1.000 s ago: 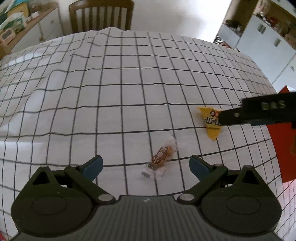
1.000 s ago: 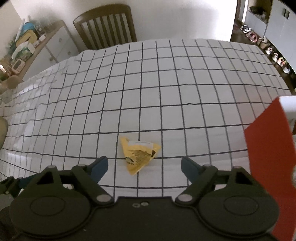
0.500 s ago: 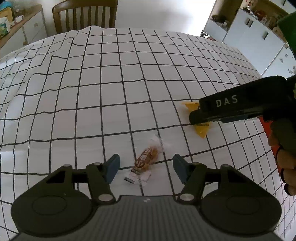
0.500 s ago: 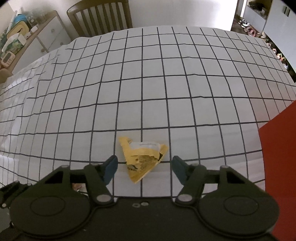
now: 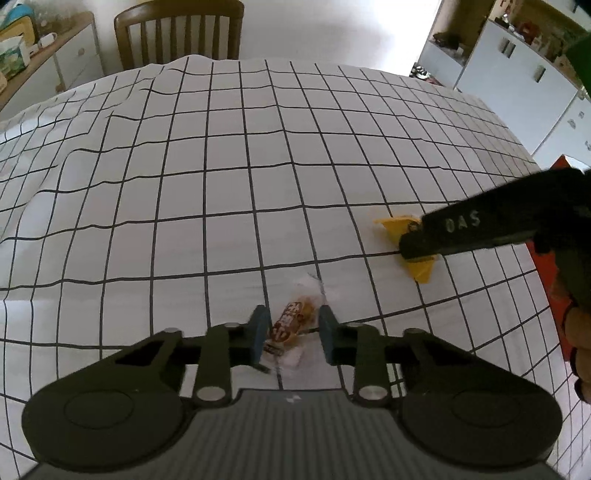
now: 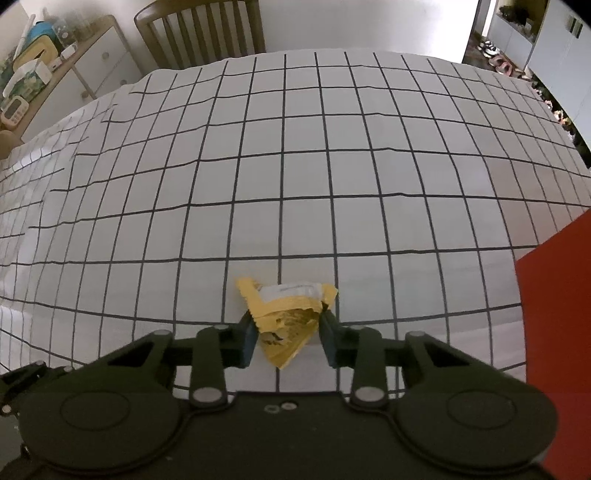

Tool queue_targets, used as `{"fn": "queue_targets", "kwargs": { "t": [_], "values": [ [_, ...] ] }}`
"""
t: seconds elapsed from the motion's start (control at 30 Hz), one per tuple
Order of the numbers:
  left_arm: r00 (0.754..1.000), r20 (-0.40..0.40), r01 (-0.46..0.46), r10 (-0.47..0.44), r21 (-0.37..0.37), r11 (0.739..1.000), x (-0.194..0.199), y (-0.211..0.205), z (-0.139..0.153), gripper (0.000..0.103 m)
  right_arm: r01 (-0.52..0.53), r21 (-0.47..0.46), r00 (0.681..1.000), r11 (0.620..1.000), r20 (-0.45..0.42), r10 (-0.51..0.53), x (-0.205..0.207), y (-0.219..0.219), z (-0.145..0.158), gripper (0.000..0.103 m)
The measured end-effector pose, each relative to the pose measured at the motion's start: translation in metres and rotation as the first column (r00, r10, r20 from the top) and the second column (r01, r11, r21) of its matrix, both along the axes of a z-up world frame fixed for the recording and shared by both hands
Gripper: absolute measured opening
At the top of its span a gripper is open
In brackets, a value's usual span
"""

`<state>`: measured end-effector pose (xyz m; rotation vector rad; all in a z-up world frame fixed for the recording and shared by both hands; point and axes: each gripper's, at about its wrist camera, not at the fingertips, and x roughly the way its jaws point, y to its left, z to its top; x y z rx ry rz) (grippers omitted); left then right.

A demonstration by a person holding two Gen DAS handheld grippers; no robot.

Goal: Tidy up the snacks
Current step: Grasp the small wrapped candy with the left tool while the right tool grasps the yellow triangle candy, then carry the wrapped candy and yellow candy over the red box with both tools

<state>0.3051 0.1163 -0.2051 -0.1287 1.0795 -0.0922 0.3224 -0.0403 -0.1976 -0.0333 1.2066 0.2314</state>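
A small orange-brown snack in a clear wrapper (image 5: 293,321) lies on the checked tablecloth (image 5: 221,184). My left gripper (image 5: 291,332) points down over it, its jaws closing, the blue pads against the wrapper's two sides. A yellow triangular snack packet (image 6: 288,314) sits crumpled between the pads of my right gripper (image 6: 287,336), whose jaws are also closing and pressing on it. In the left wrist view the right gripper's black finger (image 5: 461,232) covers most of that yellow packet (image 5: 421,271).
A red box (image 6: 554,314) stands at the table's right edge, close to the right gripper. A hand (image 5: 580,332) shows beside it. A wooden chair (image 5: 177,33) stands behind the table, a sideboard (image 6: 55,74) with clutter at the far left, white cabinets (image 5: 517,74) at the right.
Both grippers' jaws have narrowed from wide apart to pressing on their snacks. The right gripper came down a little over the yellow packet, which has buckled. The left gripper stayed over the wrapped snack.
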Motion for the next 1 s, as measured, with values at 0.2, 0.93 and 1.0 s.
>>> {"fn": "queue_targets", "kwargs": {
  "t": [0.2,0.93,1.0],
  "values": [
    [1.0,-0.02,-0.015,0.014,-0.027,1.0,-0.001,0.002,0.0,0.018,0.019,0.011,1.0,1.0,-0.002,-0.019,-0.01,-0.011,0.004,0.03],
    [0.996,-0.06,-0.073,0.066,-0.123,0.99,-0.046,-0.012,0.028,0.016,-0.019,0.106,0.999,0.994,0.036,0.015,-0.108,-0.082,0.059,0.027],
    [0.997,-0.055,-0.066,0.059,-0.134,0.989,-0.052,-0.017,0.035,0.016,-0.02,0.107,0.999,0.994,0.046,0.016,-0.117,-0.09,0.066,0.027]
  ]
}}
